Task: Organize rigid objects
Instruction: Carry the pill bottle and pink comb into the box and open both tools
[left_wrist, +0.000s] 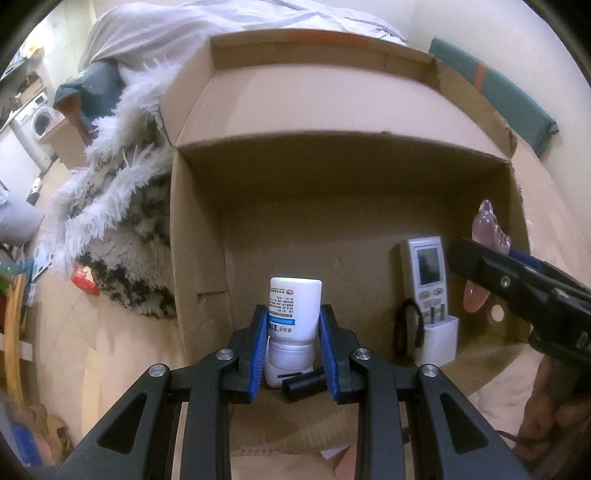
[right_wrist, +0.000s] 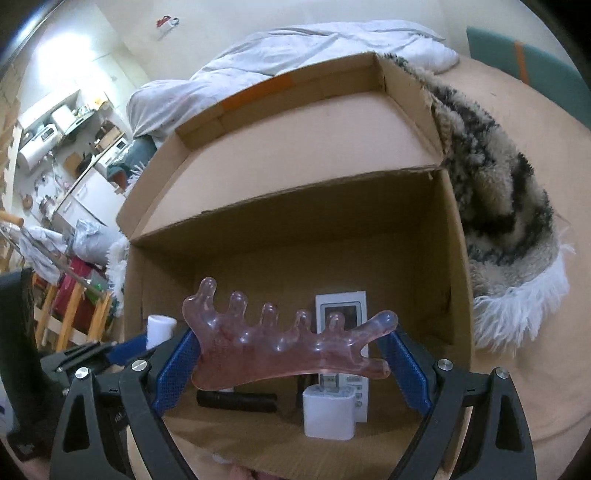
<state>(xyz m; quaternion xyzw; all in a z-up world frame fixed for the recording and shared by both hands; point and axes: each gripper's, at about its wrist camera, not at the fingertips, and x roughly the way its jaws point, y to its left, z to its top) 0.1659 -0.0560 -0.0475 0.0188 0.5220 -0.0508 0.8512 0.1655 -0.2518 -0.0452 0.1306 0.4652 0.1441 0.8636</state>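
We see the cardboard box lying open toward us, its middle floor bare, with a remote and white charger by one wall. Our left gripper clamps a white bottle at the box's near edge, and our right gripper grips a pink comb-like massager, seemingly just inside.

I am over a bed spread with a tan sheet, and most of what I see rests straight on it. An open cardboard box sits on the sheet in front of me, its flaps folded out. Against the box's side lies a shaggy blanket, black-and-cream pile with a long white fringe. Beyond the box a pale grey duvet is bunched up. A teal cushion with an orange stripe lies at the far edge. A small red packet lies just beside the blanket.
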